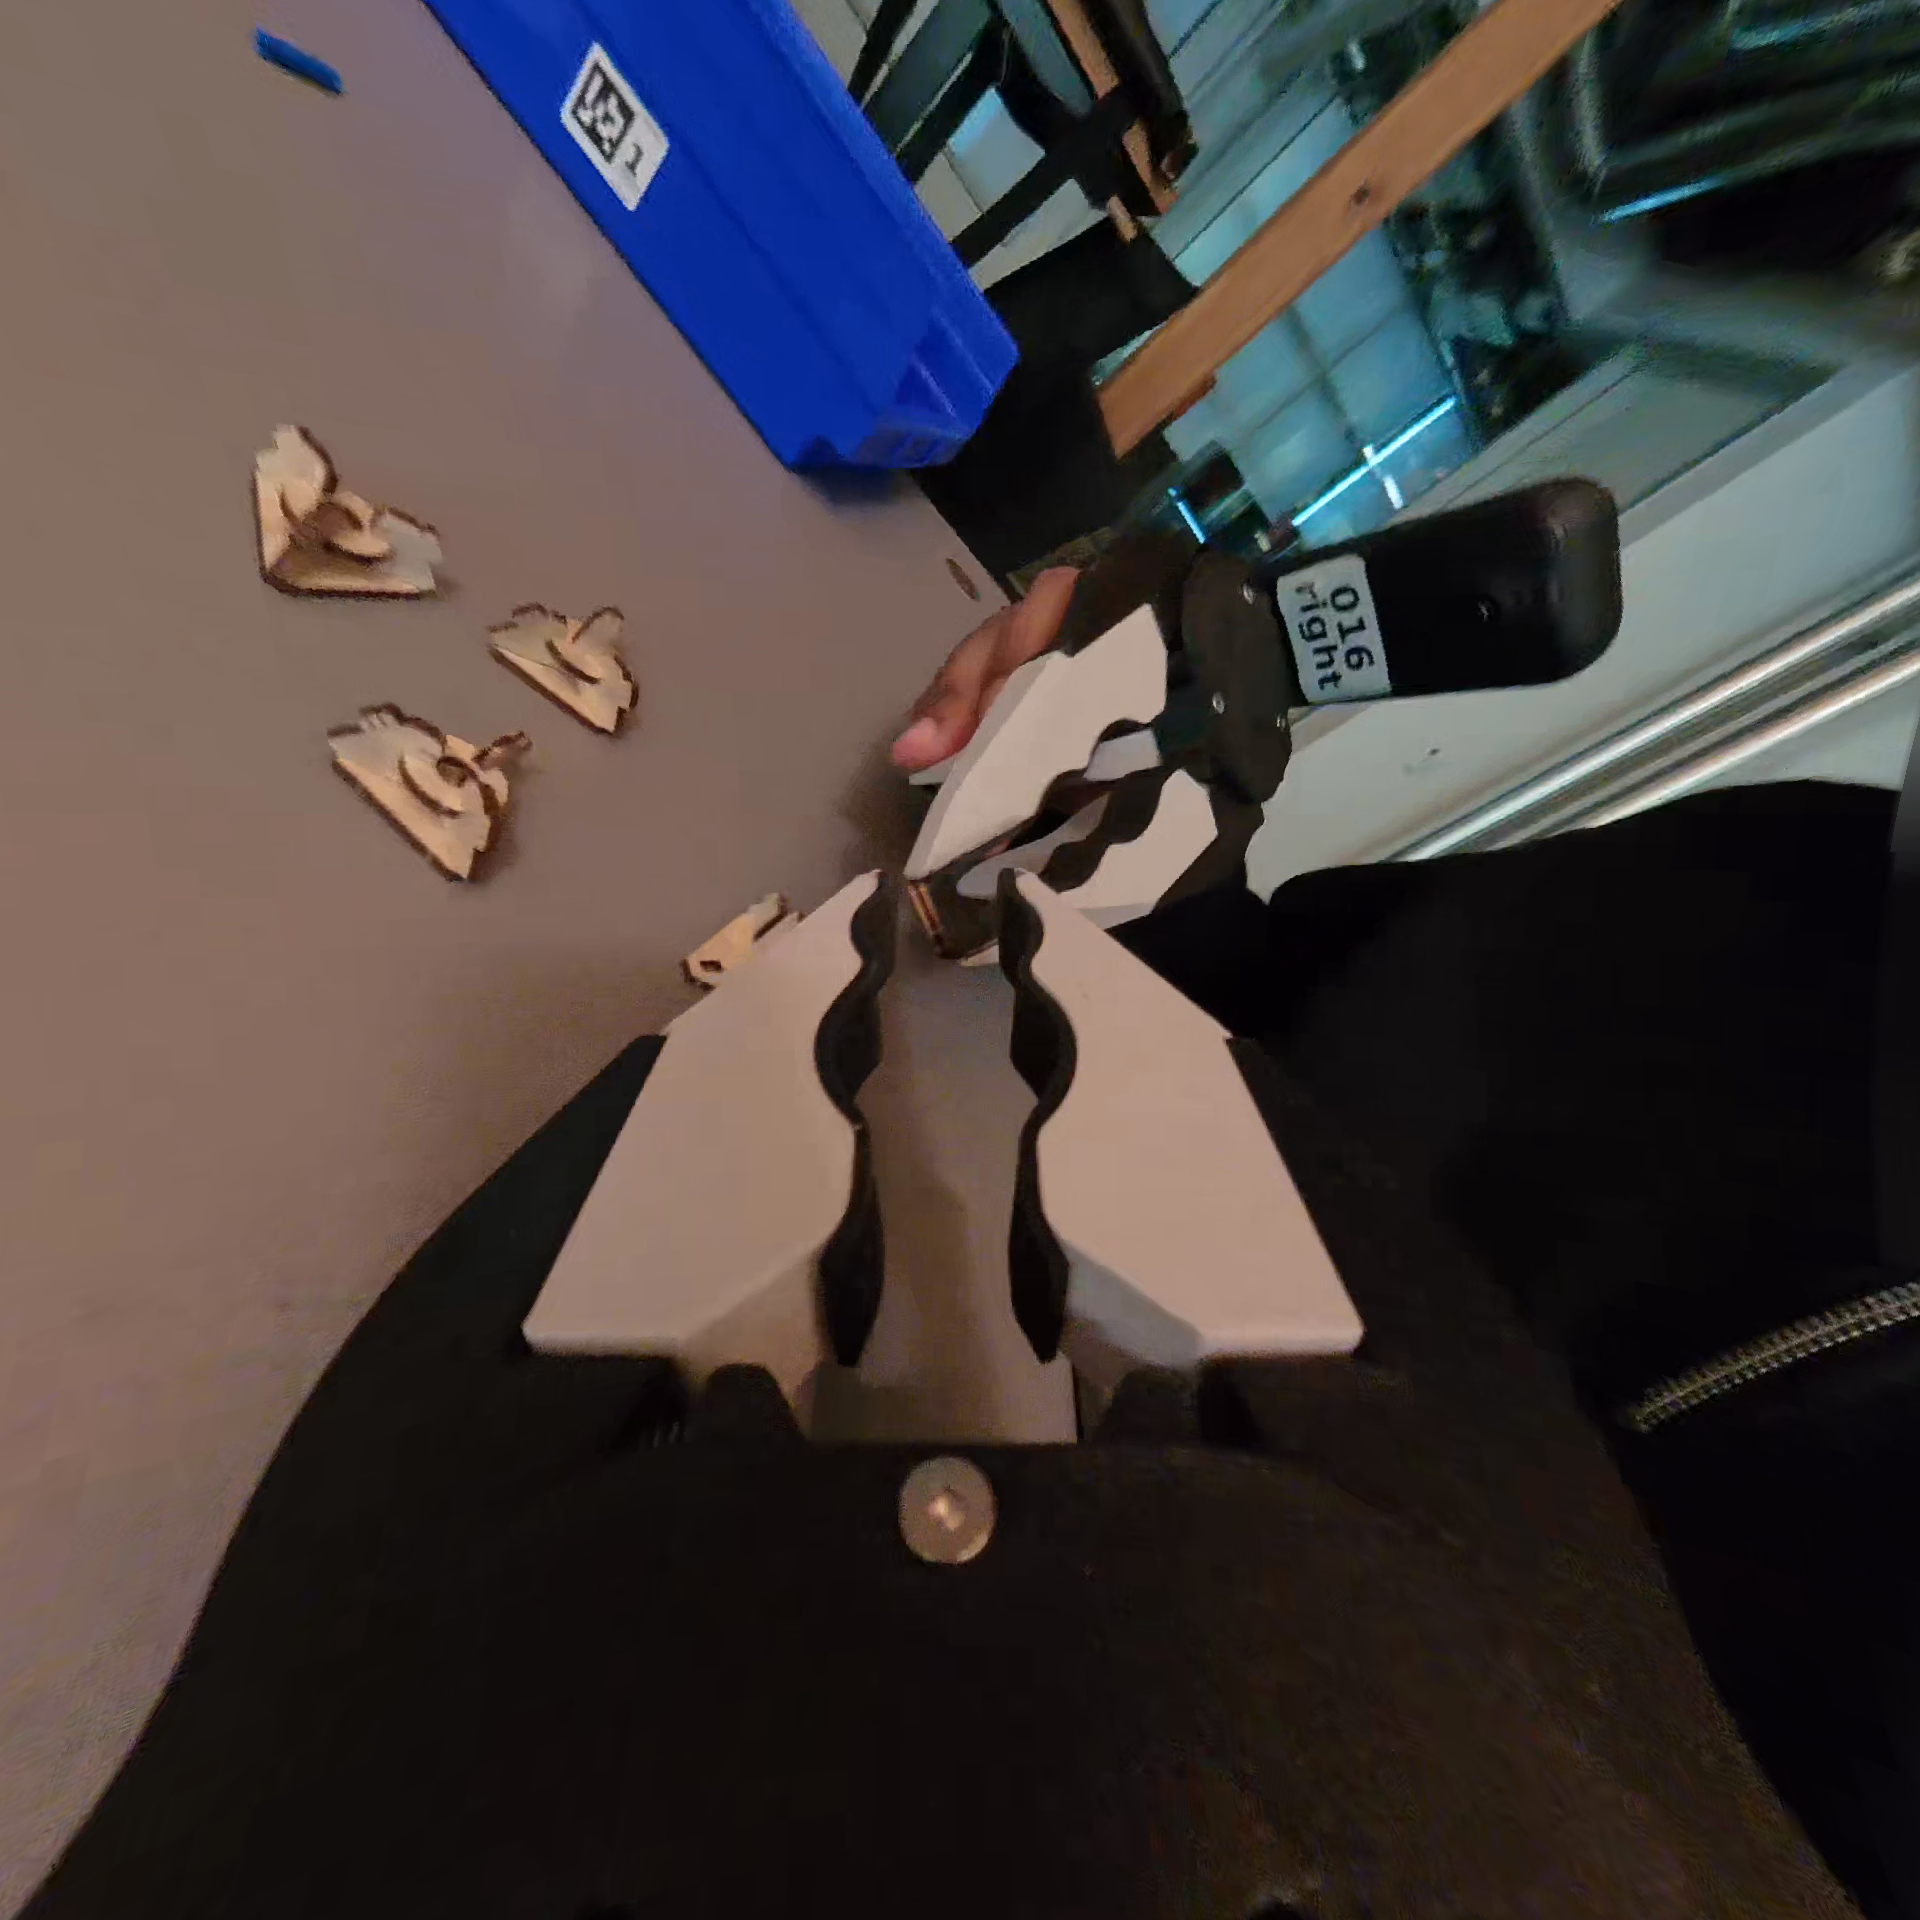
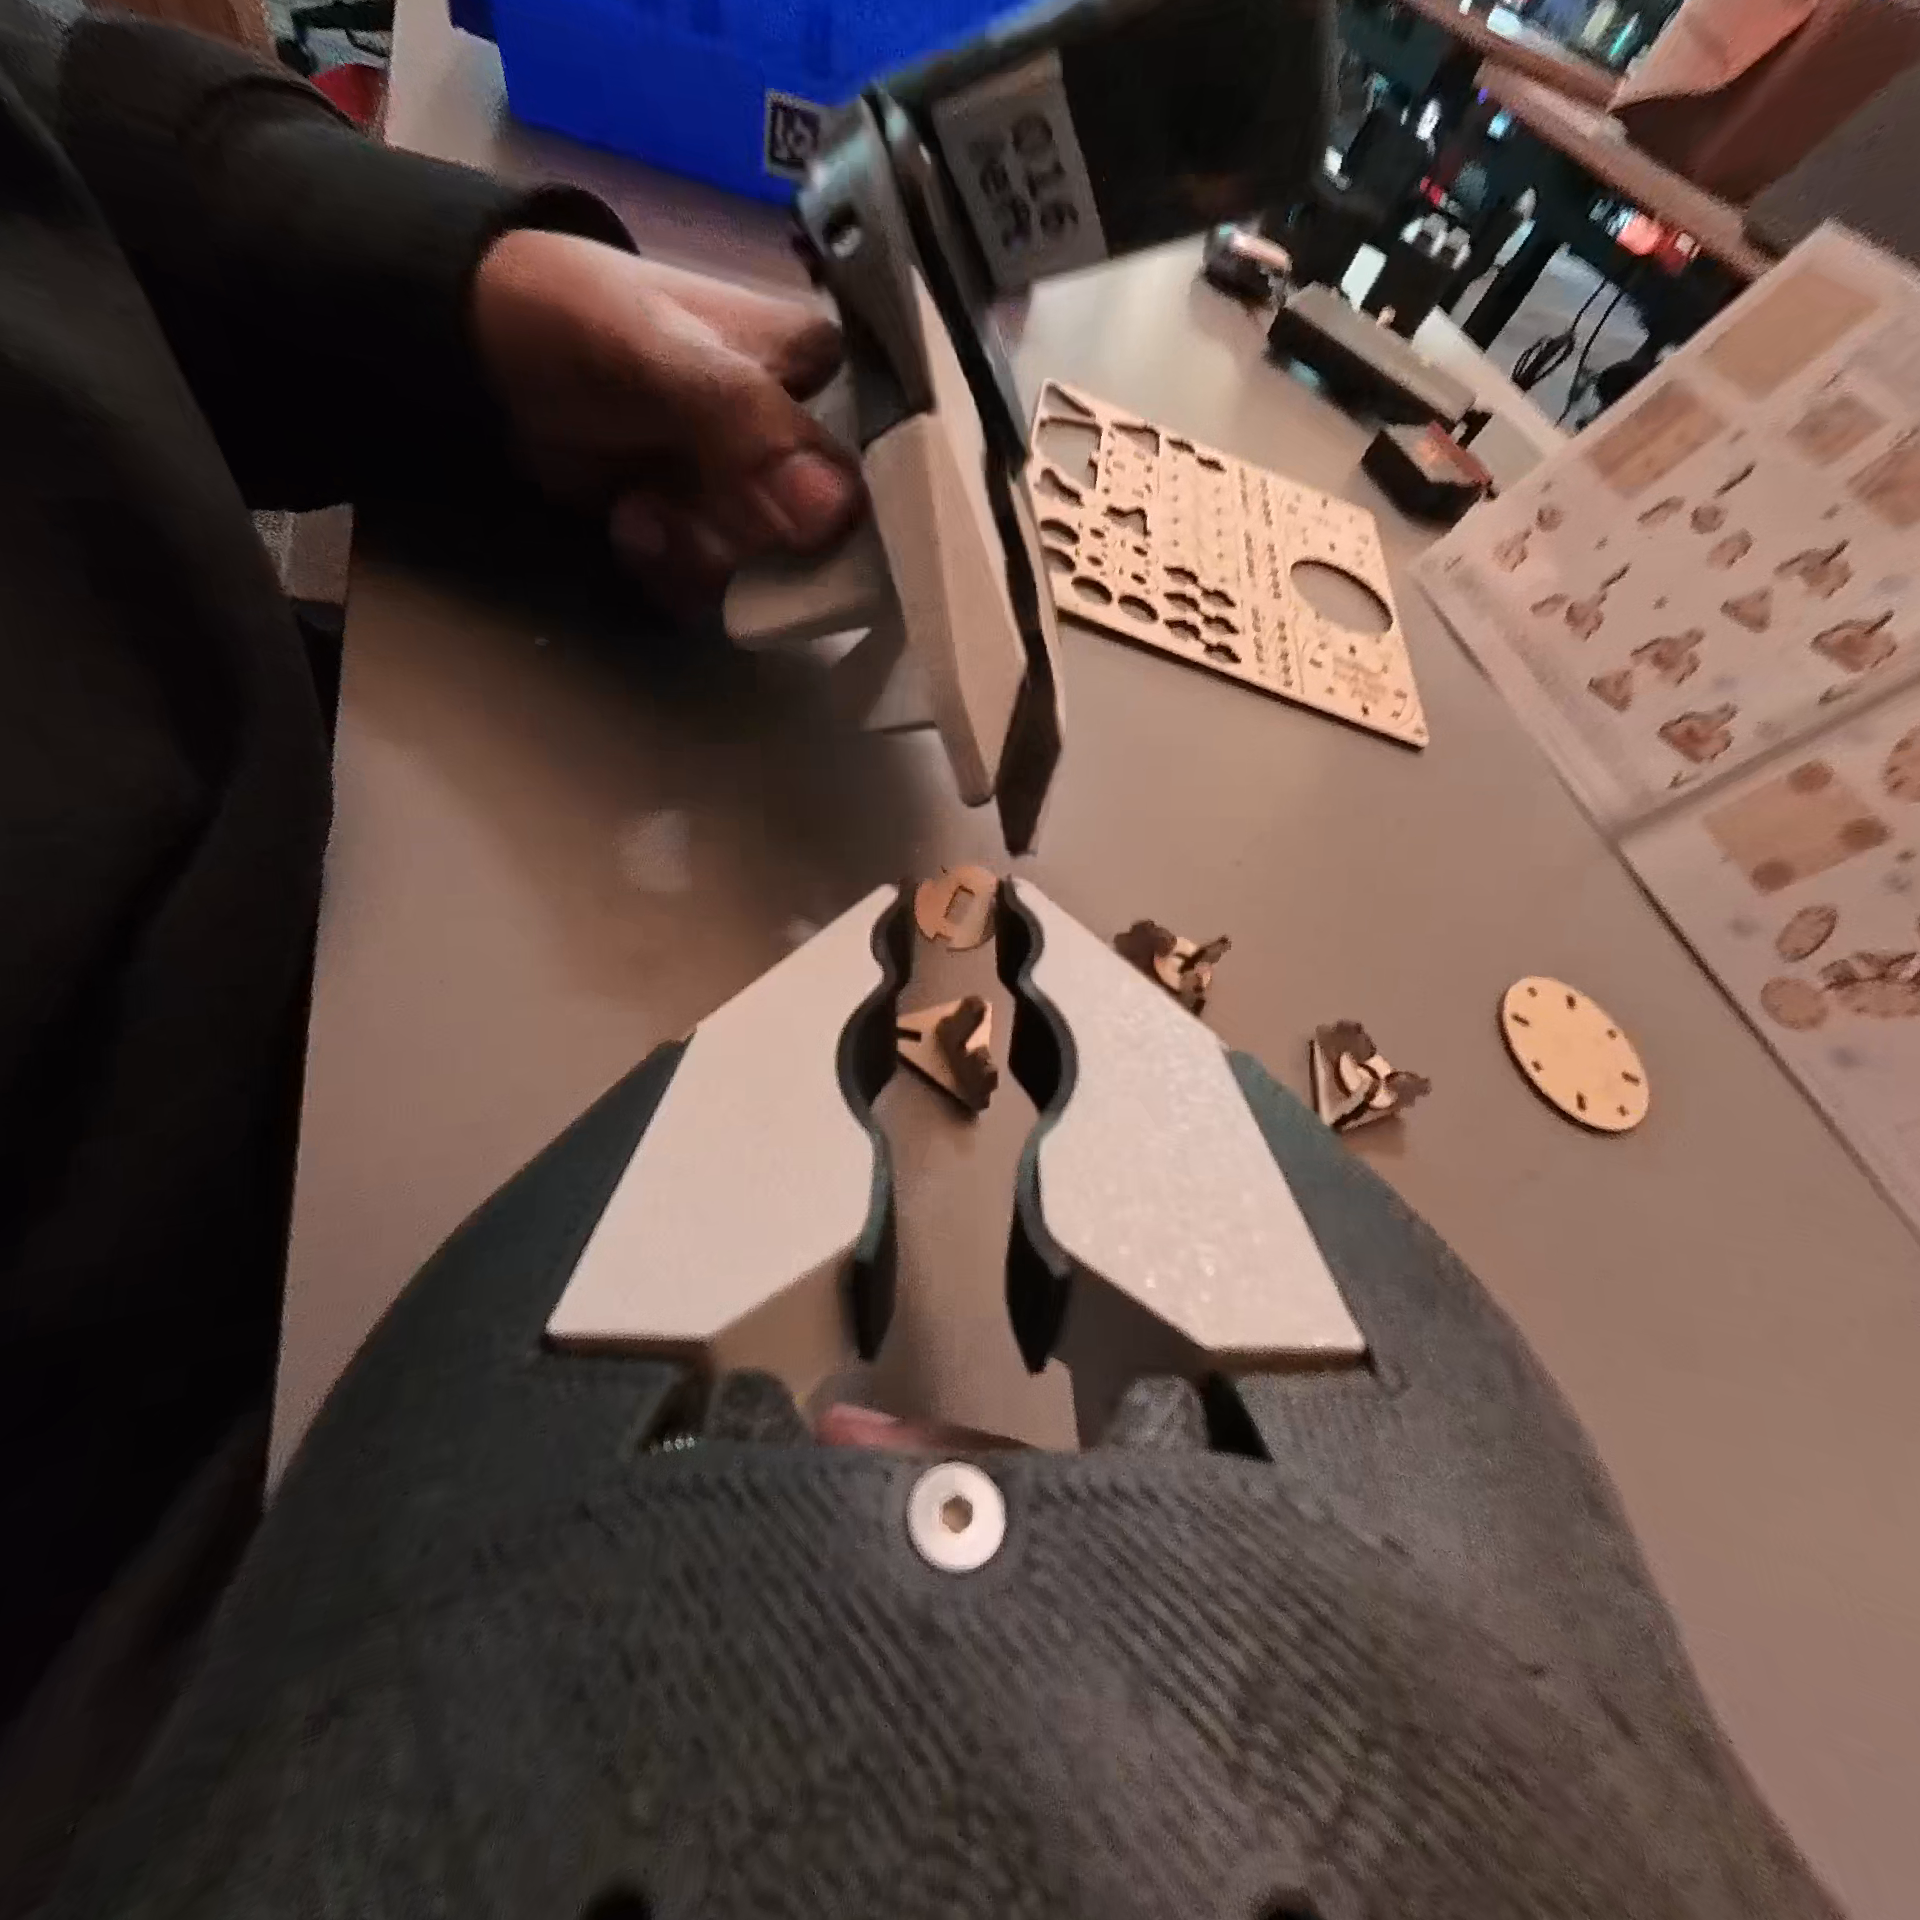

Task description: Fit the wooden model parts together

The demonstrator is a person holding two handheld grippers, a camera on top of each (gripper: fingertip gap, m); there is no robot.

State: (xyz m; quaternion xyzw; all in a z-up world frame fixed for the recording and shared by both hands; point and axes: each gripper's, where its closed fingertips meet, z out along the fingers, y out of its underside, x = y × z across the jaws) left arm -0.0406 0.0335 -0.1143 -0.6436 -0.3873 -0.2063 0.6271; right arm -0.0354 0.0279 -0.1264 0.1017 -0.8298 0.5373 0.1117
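My right gripper (image 2: 951, 912) is shut on a small round wooden disc (image 2: 956, 912) with a square hole, held at its fingertips above the table. In the left wrist view the disc (image 1: 928, 920) shows edge-on, held by the right gripper (image 1: 940, 888), and stands between the tips of my left gripper (image 1: 948, 896), close to the left pad. The left jaws stand apart and do not press on it. In the right wrist view the left gripper (image 2: 1013, 821) hangs just above the disc's far edge. A small assembled wooden part (image 2: 951, 1049) lies on the table under the right fingers.
Three assembled wooden parts (image 1: 426, 790) lie on the grey table (image 1: 208, 1039), a loose one (image 1: 732, 940) by my left finger. A slotted round disc (image 2: 1574, 1055), two small parts (image 2: 1356, 1070), a punched-out sheet (image 2: 1216, 561), instruction sheets (image 2: 1714, 582) and a blue bin (image 1: 727, 208) surround the work spot. Only a small space, under 4 cm, lies between the two pairs of fingers.
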